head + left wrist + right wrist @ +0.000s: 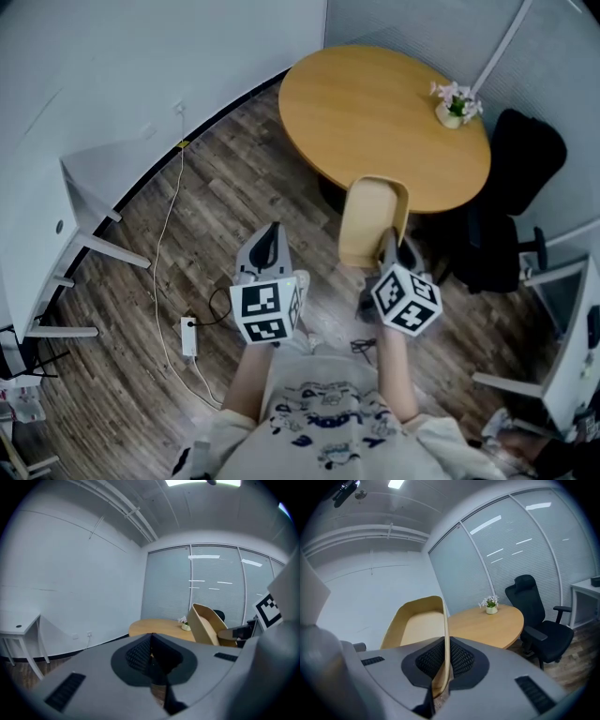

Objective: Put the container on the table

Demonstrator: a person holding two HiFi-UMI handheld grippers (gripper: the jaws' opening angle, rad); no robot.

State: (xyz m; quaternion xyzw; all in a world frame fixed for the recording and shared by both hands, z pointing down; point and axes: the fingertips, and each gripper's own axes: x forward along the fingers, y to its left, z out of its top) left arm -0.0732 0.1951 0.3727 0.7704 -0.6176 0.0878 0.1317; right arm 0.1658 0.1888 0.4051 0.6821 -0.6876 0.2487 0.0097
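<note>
The right gripper (443, 660) has its jaws clamped tight on the thin side wall of the tan, smooth-sided oblong container (370, 220), and it's up in the air over the wood-plank floor (187, 281), just off the near edge of the round light-wood table (375, 112). Over on the other side, the left gripper (152, 660) hangs beside it with jaws pressed together on nothing, well clear of the container.
</note>
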